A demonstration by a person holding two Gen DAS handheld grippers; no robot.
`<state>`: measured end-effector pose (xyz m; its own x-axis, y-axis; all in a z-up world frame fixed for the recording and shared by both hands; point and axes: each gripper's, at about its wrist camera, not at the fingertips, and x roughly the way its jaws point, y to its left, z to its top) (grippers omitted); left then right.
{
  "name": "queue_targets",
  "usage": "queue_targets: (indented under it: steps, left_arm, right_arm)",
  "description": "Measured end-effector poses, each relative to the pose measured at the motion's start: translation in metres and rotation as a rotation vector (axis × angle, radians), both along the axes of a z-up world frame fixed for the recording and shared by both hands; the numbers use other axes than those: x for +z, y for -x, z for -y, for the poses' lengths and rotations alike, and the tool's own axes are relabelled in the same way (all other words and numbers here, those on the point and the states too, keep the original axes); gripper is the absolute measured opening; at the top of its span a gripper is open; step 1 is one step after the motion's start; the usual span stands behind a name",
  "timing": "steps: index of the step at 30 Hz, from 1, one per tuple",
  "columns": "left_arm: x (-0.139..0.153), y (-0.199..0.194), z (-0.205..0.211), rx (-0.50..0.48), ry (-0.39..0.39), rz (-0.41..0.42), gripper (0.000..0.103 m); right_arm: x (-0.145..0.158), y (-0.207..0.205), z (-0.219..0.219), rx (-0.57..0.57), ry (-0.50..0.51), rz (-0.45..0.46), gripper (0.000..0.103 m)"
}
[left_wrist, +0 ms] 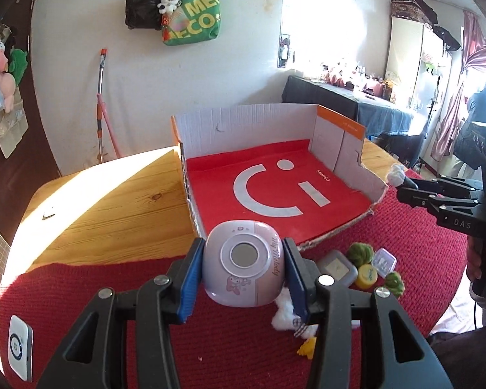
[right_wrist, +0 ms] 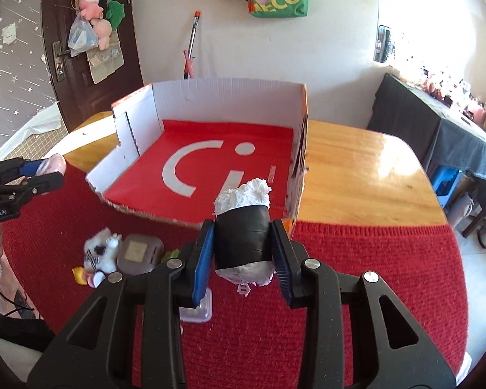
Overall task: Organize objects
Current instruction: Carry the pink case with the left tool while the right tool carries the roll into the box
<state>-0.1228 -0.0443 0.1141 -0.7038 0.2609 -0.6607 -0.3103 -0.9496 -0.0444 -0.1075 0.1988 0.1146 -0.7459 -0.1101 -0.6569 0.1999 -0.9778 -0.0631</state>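
We have the left gripper (left_wrist: 243, 274) clamped on a pink-and-lilac rounded gadget (left_wrist: 243, 262) with "my melody" lettering and a round grey lens-like disc, blue pads pressed on both its sides, held just above the red knitted mat (left_wrist: 81, 298) at the near edge of the cardboard box (left_wrist: 275, 120). Our right gripper (right_wrist: 243, 248) grips a white crumpled wad wrapped in a black band (right_wrist: 241, 233), pads tight on the black band, white stuff sticking out both ends; it sits near the box's front right corner, above the mat. The box is open-topped with a torn low front wall, lined with a red MINISO bag (left_wrist: 275, 188) showing a white smiley logo; nothing else visible inside it. It stands partly on the mat, partly on the wooden table (left_wrist: 113, 194). Loose on the mat in front of the box: a grey square case (left_wrist: 335, 269), a yellow round cap (left_wrist: 367, 277), two green fuzzy balls (left_wrist: 359, 253), a small clear box with purple lid (left_wrist: 385, 261), a white fluffy toy (right_wrist: 102, 249) and a yellow bit (left_wrist: 306, 347). A white device with a blue ring (left_wrist: 17, 347) lies at the mat's left end.
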Motion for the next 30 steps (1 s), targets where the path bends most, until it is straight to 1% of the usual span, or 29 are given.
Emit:
queue_targets:
  steps: [2, 4, 7, 10, 14, 16, 20, 27, 30]
  left_arm:
    - [-0.001, 0.012, -0.004, -0.015, -0.006, 0.028, 0.049]
    - [-0.004, 0.028, -0.008, -0.026, -0.004, 0.065, 0.049]
    - [-0.012, 0.051, -0.016, -0.042, 0.020, 0.117, 0.049]
    - [-0.024, 0.068, -0.022, -0.055, 0.046, 0.168, 0.049]
    - [-0.034, 0.084, -0.032, -0.080, 0.100, 0.203, 0.049]
    - [-0.038, 0.091, -0.035, -0.088, 0.123, 0.216, 0.049]
    - [-0.046, 0.101, -0.036, -0.101, 0.144, 0.253, 0.049]
    - [-0.051, 0.106, -0.042, -0.141, 0.187, 0.280, 0.049]
    - [-0.052, 0.109, -0.043, -0.149, 0.200, 0.295, 0.049]
  right_arm:
    - [0.006, 0.011, 0.001, 0.013, -0.006, 0.003, 0.033]
    - [0.008, 0.024, 0.002, 0.033, -0.006, 0.025, 0.033]
    - [0.006, 0.047, 0.005, 0.048, -0.033, 0.065, 0.033]
    - [0.000, 0.071, 0.006, 0.062, -0.049, 0.126, 0.033]
    - [-0.012, 0.095, 0.010, 0.083, -0.066, 0.217, 0.033]
    - [-0.015, 0.101, 0.011, 0.092, -0.074, 0.247, 0.033]
    - [-0.025, 0.113, 0.014, 0.105, -0.106, 0.313, 0.033]
    - [-0.040, 0.119, 0.023, 0.134, -0.181, 0.373, 0.033]
    - [-0.045, 0.120, 0.022, 0.141, -0.181, 0.402, 0.033]
